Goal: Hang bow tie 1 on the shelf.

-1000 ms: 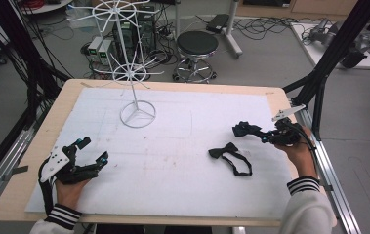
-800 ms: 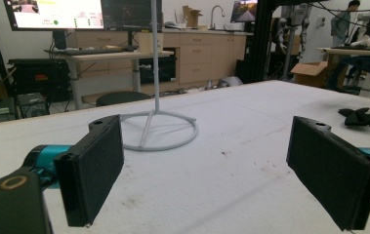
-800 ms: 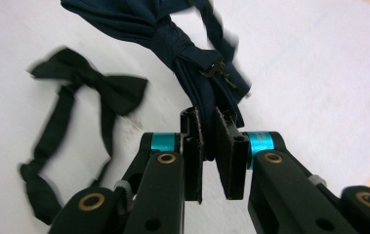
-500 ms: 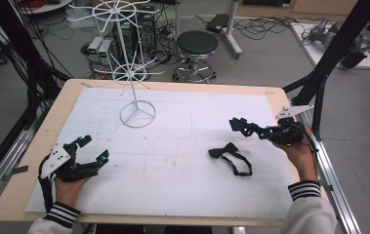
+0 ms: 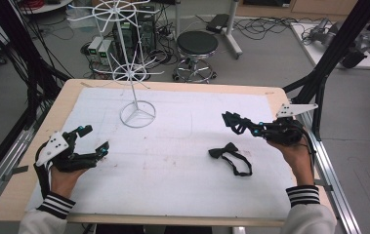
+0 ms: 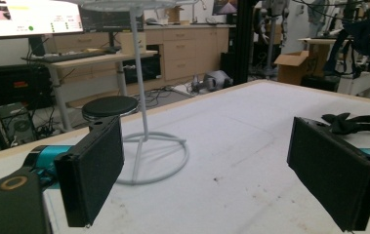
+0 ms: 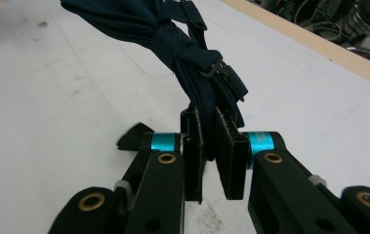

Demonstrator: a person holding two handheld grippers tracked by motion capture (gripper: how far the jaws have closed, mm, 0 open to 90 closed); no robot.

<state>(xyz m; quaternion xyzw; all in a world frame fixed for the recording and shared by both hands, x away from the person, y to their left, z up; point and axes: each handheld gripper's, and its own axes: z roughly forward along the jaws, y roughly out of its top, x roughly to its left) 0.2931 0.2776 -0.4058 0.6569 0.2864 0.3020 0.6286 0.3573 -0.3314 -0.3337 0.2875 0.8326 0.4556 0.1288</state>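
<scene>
My right gripper (image 5: 249,127) is at the table's right side, above the white mat, shut on a dark navy bow tie (image 5: 232,120). In the right gripper view the pads (image 7: 231,151) pinch the tie's folded cloth (image 7: 192,53), which hangs out in front of the jaws. A second, black bow tie (image 5: 230,156) with its strap lies flat on the mat below and left of that gripper. My left gripper (image 5: 95,139) hovers over the mat's left side, open, with nothing between its pads (image 6: 94,170). A white wire rack (image 5: 134,73) stands at the back left.
The rack's round base (image 6: 151,158) rests on the mat ahead of the left gripper, and the black tie (image 6: 351,123) shows at the far right of that view. Behind the table are a black stool (image 5: 197,46), cables and computer cases. Black frame posts (image 5: 319,78) flank the table.
Both hands have risen a little. The right gripper has carried the navy bow tie leftward toward the middle of the table. The black tie on the mat has not moved.
</scene>
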